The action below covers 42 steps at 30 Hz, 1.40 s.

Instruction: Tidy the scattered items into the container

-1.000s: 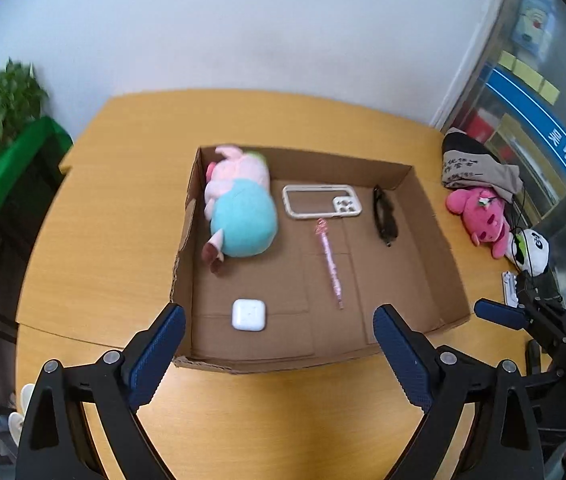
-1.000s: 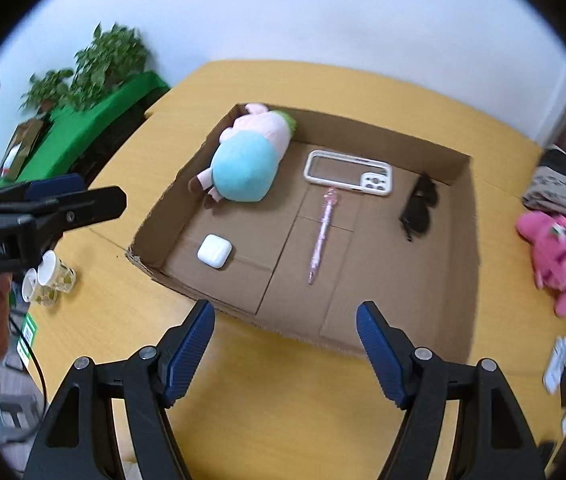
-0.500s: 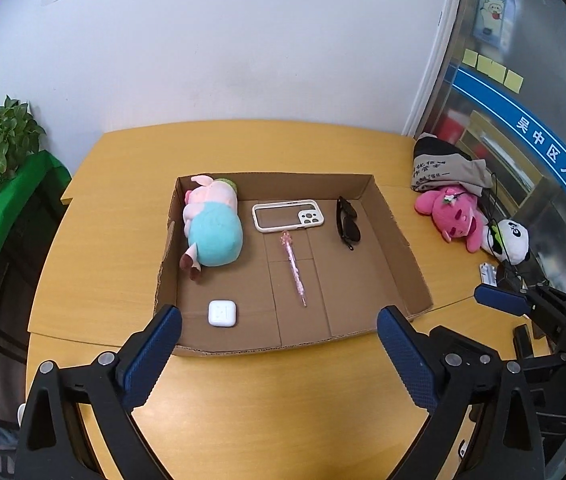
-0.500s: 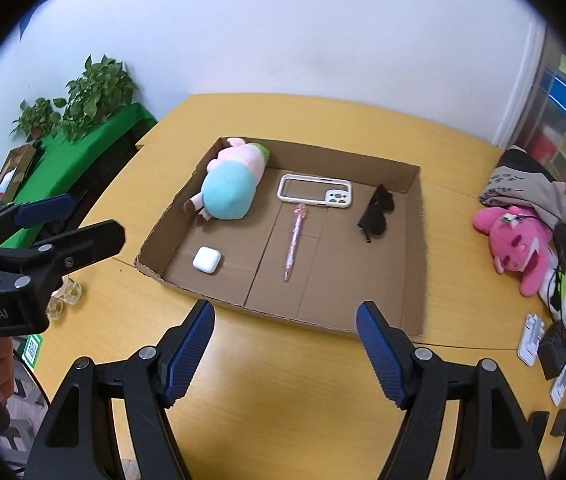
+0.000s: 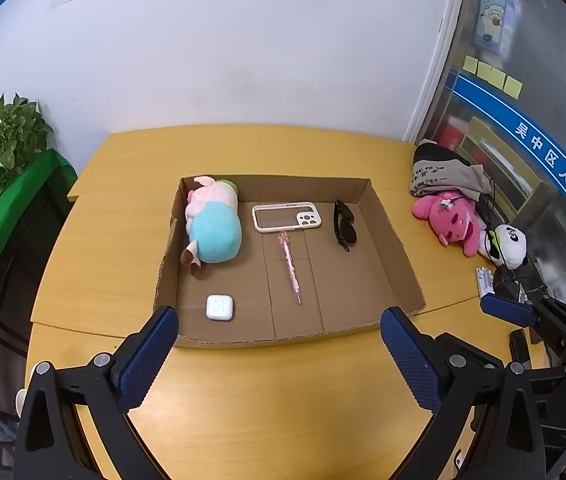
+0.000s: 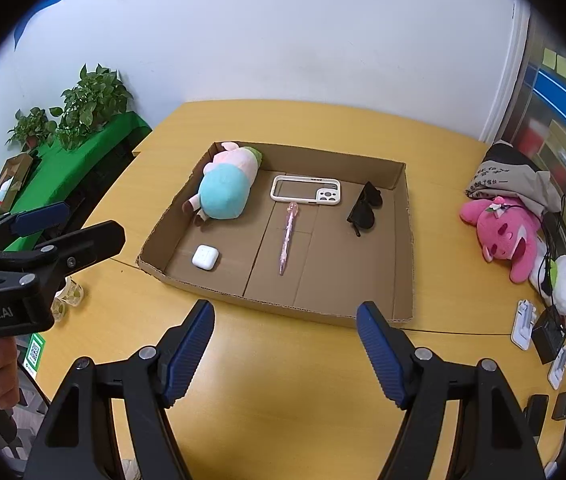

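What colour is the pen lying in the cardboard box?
Pink. The pen shows best in the right wrist view, lying in the middle of the box.

Brown cardboard box (image 5: 397, 258) holds a pink-and-turquoise plush (image 5: 214, 224), pink pen (image 5: 291, 268), black sunglasses (image 5: 344, 226). White earbud case (image 5: 219, 307) lies near its front-left corner.

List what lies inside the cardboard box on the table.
Inside the cardboard box: a plush pig, a phone case, sunglasses, a pink pen and a white earbud case. Anything under the plush is hidden.
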Each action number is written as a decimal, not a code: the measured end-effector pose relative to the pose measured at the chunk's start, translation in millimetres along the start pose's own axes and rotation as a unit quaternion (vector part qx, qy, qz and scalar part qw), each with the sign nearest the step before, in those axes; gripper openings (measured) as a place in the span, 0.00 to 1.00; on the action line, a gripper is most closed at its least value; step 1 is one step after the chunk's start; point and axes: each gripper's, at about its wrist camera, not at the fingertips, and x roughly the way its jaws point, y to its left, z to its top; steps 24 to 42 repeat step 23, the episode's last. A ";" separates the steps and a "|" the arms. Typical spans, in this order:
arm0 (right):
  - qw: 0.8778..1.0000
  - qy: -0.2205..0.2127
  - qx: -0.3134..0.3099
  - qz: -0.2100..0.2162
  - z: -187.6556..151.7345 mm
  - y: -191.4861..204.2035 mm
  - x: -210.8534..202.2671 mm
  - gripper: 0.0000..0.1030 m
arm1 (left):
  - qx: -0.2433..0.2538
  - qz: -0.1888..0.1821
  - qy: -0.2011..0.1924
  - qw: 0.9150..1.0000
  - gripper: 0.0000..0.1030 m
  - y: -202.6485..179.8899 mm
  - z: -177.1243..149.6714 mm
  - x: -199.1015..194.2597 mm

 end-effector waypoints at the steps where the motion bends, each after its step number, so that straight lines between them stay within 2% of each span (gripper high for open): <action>1: 1.000 -0.001 0.000 -0.001 -0.7 0.0 -1.3 0.71 | 0.001 -0.001 -0.004 1.000 0.99 -0.8 -0.1 -1.8; 12: 1.000 0.008 0.018 -0.013 -15.9 -3.6 -8.3 0.71 | 0.012 0.023 0.005 1.000 0.99 -5.1 -14.3 1.4; 19: 1.000 0.006 0.011 -0.013 -12.9 0.4 -9.0 0.71 | 0.011 0.011 0.011 1.000 0.99 -2.7 -16.2 1.5; 22: 1.000 0.004 0.016 -0.016 -12.7 0.2 -10.1 0.71 | 0.027 0.020 0.006 0.999 1.00 -6.5 -17.1 -0.5; 42: 1.000 0.006 0.018 -0.018 -13.6 0.1 -9.9 0.71 | 0.027 0.022 0.008 0.999 1.00 -7.0 -17.5 0.3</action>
